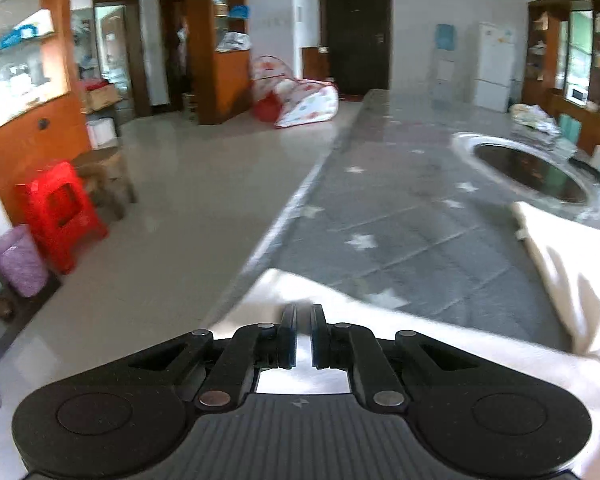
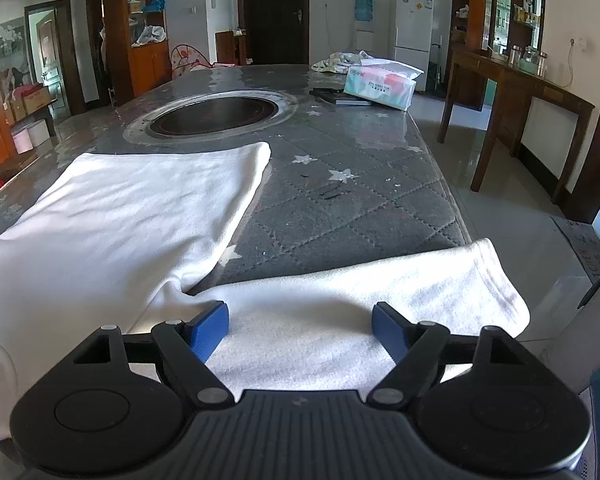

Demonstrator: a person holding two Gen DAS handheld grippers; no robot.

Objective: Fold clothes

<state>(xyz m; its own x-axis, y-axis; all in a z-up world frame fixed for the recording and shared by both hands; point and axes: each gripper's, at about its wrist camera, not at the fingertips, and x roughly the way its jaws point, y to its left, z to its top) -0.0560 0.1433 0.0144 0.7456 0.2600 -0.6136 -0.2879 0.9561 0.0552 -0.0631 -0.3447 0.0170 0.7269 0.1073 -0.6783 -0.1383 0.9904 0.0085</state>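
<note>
We see a white garment (image 2: 112,216) on our grey quilted table (image 2: 340,216) dotted with pale stars, and blue gripper pads (image 2: 208,330).

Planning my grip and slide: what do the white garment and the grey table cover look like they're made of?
White garment: soft knit, probably cotton or fleece; matte, slightly fuzzy surface with gentle wrinkles and a stitched cuff on the sleeve. Table cover: looks like quilted padded fabric, diamond stitching and printed stars, apparently under a clear glossy film, since it mirrors window light.
</note>
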